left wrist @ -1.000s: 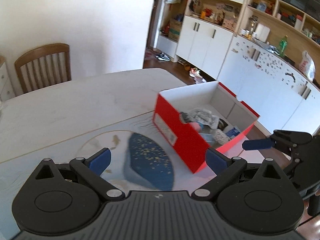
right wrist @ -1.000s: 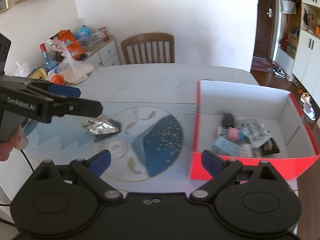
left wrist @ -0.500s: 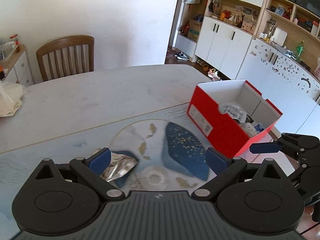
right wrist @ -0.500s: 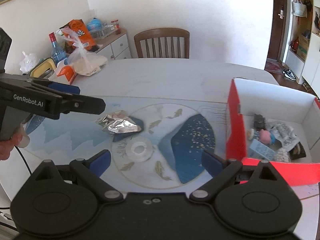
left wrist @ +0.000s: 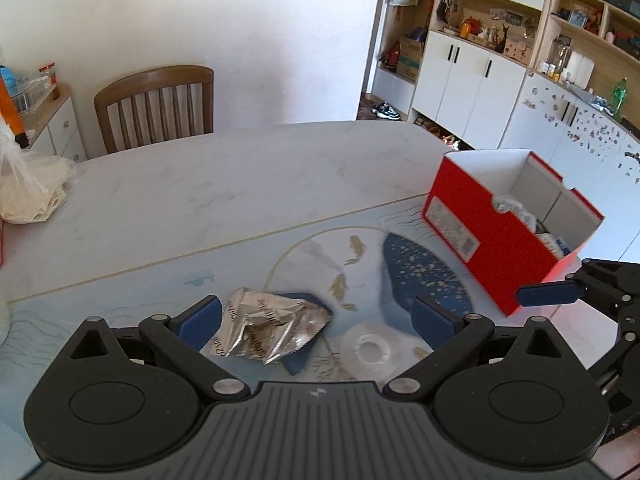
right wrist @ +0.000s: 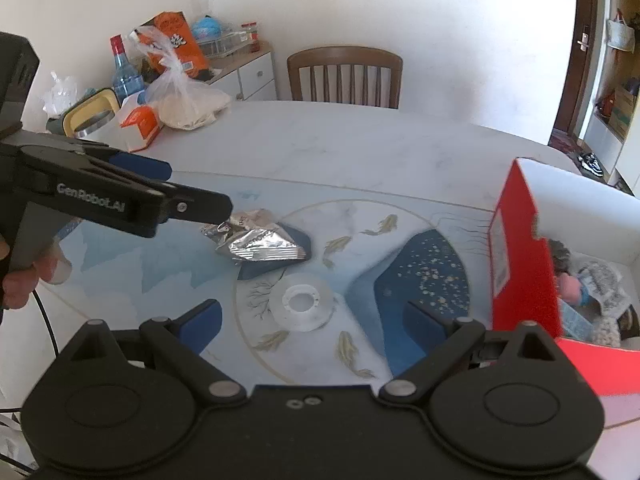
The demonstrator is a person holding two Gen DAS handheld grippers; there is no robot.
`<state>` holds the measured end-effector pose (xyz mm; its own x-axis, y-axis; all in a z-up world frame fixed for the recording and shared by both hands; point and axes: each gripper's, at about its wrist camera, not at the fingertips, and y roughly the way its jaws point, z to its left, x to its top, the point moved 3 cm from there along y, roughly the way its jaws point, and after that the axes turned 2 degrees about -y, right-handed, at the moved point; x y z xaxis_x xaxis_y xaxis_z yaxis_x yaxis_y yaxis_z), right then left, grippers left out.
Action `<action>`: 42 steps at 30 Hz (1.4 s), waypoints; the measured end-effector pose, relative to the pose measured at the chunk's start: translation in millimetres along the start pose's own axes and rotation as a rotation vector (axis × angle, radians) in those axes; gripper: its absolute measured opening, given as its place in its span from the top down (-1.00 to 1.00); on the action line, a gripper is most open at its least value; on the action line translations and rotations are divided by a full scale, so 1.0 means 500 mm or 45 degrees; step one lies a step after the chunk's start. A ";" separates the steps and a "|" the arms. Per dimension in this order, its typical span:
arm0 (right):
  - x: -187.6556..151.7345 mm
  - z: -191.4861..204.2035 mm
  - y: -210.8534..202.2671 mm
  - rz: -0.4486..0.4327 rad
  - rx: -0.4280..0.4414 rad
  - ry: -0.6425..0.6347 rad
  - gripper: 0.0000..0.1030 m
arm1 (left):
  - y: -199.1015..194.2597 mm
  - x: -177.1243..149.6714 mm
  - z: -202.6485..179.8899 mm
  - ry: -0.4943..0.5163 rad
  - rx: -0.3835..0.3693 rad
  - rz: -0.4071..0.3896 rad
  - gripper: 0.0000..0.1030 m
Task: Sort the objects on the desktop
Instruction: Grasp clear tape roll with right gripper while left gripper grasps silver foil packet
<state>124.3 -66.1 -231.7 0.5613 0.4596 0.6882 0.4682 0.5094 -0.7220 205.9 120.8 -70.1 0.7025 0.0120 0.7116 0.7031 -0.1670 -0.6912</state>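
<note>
A crumpled silver foil packet (left wrist: pixel 268 328) lies on a dark blue flat piece (left wrist: pixel 298 360) on the fish-print mat, just ahead of my open left gripper (left wrist: pixel 316 320), nearer its left finger. A clear tape roll (left wrist: pixel 368 346) lies flat beside it. The red box (left wrist: pixel 496 232) with several items inside stands on the right. In the right wrist view the tape roll (right wrist: pixel 302 306) sits directly ahead of my open right gripper (right wrist: pixel 312 320). The foil packet (right wrist: pixel 260 240) lies farther back, under the tip of the left gripper (right wrist: pixel 188 188). The red box (right wrist: pixel 524 264) is close on the right.
A plastic bag (right wrist: pixel 188 108), an orange carton (right wrist: pixel 140 128) and bottles crowd the table's far left. A wooden chair (right wrist: pixel 344 76) stands behind the table. A hand (right wrist: pixel 24 280) holds the left gripper's handle. White cabinets (left wrist: pixel 472 80) line the right wall.
Both grippers have swung left, away from the red box. The foil packet and tape roll have come into the left wrist view and are now closer in both views.
</note>
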 end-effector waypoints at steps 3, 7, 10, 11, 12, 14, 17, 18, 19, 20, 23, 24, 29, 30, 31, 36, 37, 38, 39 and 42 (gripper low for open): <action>-0.001 0.006 0.021 0.009 0.002 -0.014 -0.89 | 0.021 -0.007 0.014 0.005 0.013 0.004 -0.97; -0.004 0.011 0.050 0.031 0.006 -0.020 -0.89 | 0.050 -0.017 0.033 0.028 0.025 0.003 -0.97; -0.005 0.012 0.069 0.043 0.011 -0.019 -0.89 | 0.072 -0.026 0.046 0.036 0.017 0.015 -0.97; -0.005 0.013 0.075 0.045 0.011 -0.019 -0.89 | 0.080 -0.028 0.050 0.042 0.009 0.019 -0.97; -0.005 0.013 0.081 0.047 0.010 -0.020 -0.88 | 0.086 -0.029 0.052 0.049 0.006 0.022 -0.97; -0.006 0.014 0.095 0.053 0.007 -0.020 -0.88 | 0.100 -0.030 0.057 0.060 -0.002 0.023 -0.97; -0.007 0.015 0.114 0.065 0.007 -0.023 -0.87 | 0.119 -0.033 0.065 0.068 -0.010 0.025 -0.97; -0.007 0.017 0.120 0.069 0.006 -0.027 -0.87 | 0.126 -0.034 0.067 0.070 -0.017 0.029 -0.97; -0.007 0.018 0.126 0.074 0.008 -0.034 -0.87 | 0.132 -0.035 0.068 0.075 -0.018 0.033 -0.97; -0.007 0.019 0.132 0.077 0.010 -0.039 -0.87 | 0.139 -0.036 0.069 0.081 -0.019 0.035 -0.97; -0.006 0.022 0.150 0.088 0.012 -0.048 -0.87 | 0.157 -0.041 0.073 0.093 -0.023 0.048 -0.97; -0.005 0.022 0.156 0.092 0.011 -0.047 -0.87 | 0.163 -0.043 0.074 0.093 -0.021 0.055 -0.97; -0.005 0.023 0.179 0.113 0.000 -0.052 -0.84 | 0.184 -0.050 0.081 0.084 -0.032 0.076 -0.97; -0.005 0.023 0.183 0.118 -0.004 -0.054 -0.84 | 0.188 -0.051 0.083 0.080 -0.033 0.080 -0.97; -0.005 0.022 0.186 0.122 -0.006 -0.054 -0.83 | 0.192 -0.052 0.084 0.076 -0.035 0.084 -0.97; -0.005 0.021 0.202 0.139 -0.007 -0.057 -0.82 | 0.210 -0.050 0.090 0.069 -0.038 0.101 -0.97; -0.006 0.022 0.205 0.145 -0.004 -0.055 -0.80 | 0.215 -0.051 0.091 0.066 -0.040 0.109 -0.97; -0.006 0.023 0.208 0.148 -0.002 -0.055 -0.79 | 0.219 -0.052 0.093 0.060 -0.046 0.118 -0.97; -0.006 0.024 0.210 0.150 -0.002 -0.059 -0.78 | 0.223 -0.053 0.095 0.051 -0.051 0.124 -0.97; -0.006 0.026 0.217 0.154 -0.003 -0.064 -0.76 | 0.230 -0.055 0.098 0.044 -0.054 0.133 -0.97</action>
<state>164.6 -2.9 -311.0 0.5785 0.5536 0.5990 0.4009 0.4466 -0.7999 272.8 149.4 -175.5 0.7668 -0.0419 0.6405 0.6204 -0.2073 -0.7564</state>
